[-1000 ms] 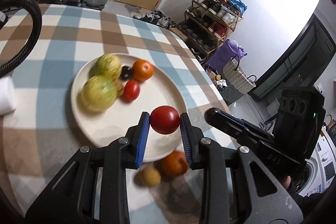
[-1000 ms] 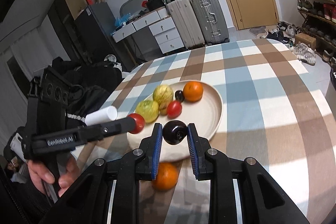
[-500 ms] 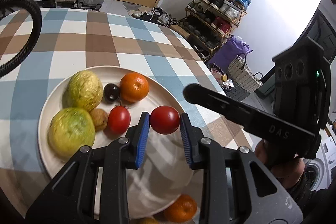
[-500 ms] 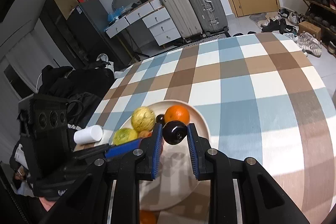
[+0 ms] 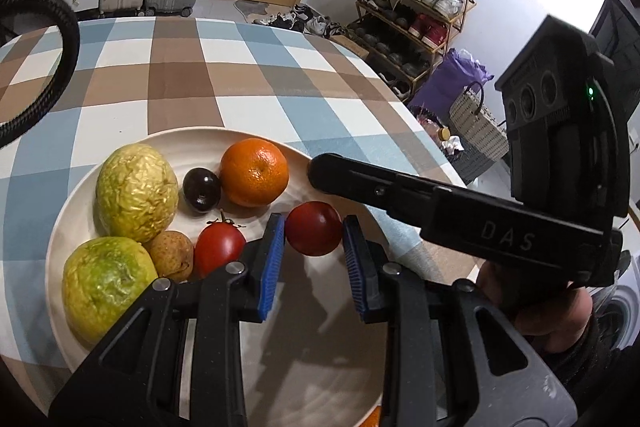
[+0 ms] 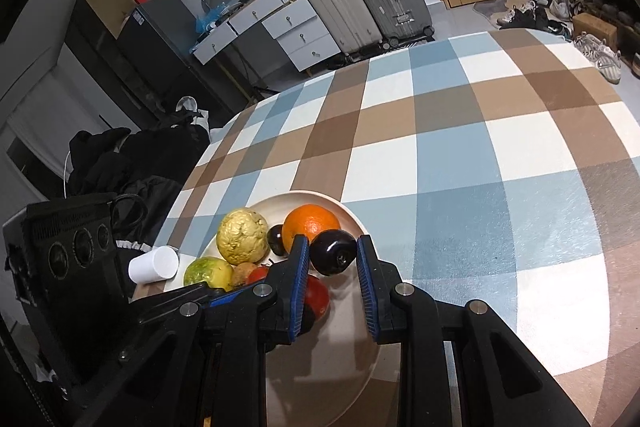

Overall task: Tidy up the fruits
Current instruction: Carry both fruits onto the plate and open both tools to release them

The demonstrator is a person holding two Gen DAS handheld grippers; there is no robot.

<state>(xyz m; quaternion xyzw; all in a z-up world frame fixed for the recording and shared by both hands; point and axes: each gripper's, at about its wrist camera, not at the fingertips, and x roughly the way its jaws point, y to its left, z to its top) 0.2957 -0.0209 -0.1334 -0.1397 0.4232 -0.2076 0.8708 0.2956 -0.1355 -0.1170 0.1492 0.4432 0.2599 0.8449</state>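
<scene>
A cream plate [image 5: 188, 137] on the checked tablecloth holds two yellow-green fruits [image 5: 137, 187], a small brown fruit [image 5: 172, 253], a tomato [image 5: 220, 247], a dark plum [image 5: 201, 189] and an orange [image 5: 254, 171]. My left gripper [image 5: 312, 223] is shut on a red tomato [image 5: 314, 237] just over the plate, right of the resting tomato. My right gripper [image 6: 332, 246] is shut on a dark plum [image 6: 334, 255] above the plate [image 6: 352, 367], beside the orange [image 6: 311, 227]. The left-held tomato [image 6: 318, 297] shows just below it.
The right gripper's black body [image 5: 440, 203] and the hand holding it cross the plate's right side. A white cylinder [image 6: 154, 265] lies left of the plate. An orange sliver [image 5: 374, 421] peeks past the plate's near rim. Checked cloth [image 6: 460, 147] stretches beyond the plate.
Both grippers have moved forward and in over the plate, each keeping its fruit. The loose orange and small fruit near the plate's front rim have slid almost out of view.
</scene>
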